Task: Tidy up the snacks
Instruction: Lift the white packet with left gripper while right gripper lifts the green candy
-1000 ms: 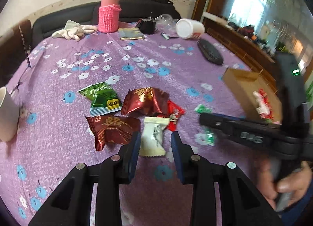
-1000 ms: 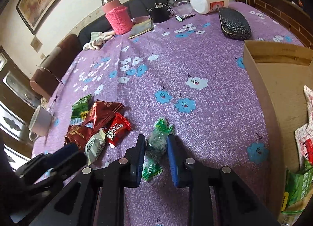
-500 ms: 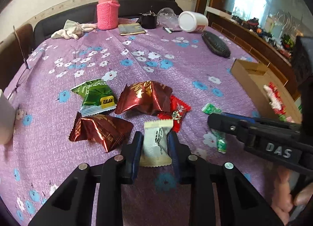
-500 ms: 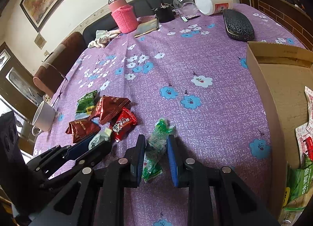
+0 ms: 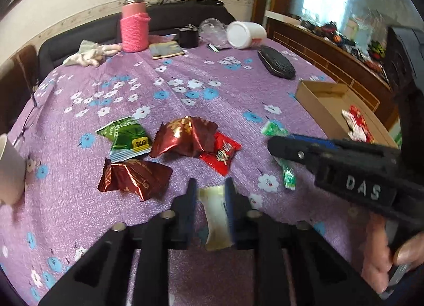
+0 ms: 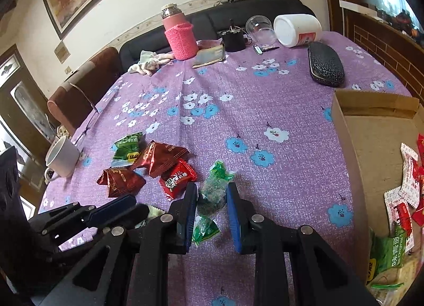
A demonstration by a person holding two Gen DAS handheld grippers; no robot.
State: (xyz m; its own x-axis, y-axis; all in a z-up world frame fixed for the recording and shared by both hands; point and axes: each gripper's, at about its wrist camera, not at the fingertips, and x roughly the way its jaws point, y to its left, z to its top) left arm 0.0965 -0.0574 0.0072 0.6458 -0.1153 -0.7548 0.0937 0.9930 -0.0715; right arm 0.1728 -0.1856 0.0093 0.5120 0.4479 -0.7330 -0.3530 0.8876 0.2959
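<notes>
My left gripper (image 5: 210,196) is shut on a white snack packet (image 5: 216,216) and holds it just above the purple cloth. My right gripper (image 6: 211,200) is shut on a green candy packet (image 6: 212,192), which also shows in the left wrist view (image 5: 287,173). On the cloth lie two dark red packets (image 5: 185,136) (image 5: 133,177), a green packet (image 5: 127,139) and a bright red packet (image 5: 221,151). A cardboard box (image 6: 352,152) at the right holds several snacks (image 6: 408,181).
A white mug (image 6: 62,157) stands at the left edge. At the back are a pink flask (image 6: 180,37), a black glasses case (image 6: 326,66), a white jar (image 6: 296,29) on its side, a wallet (image 6: 209,54) and a cloth (image 6: 149,63).
My left gripper has closed on the white packet and lifted it off the cloth, back from the pile. My right gripper has stayed shut on the green packet and risen slightly.
</notes>
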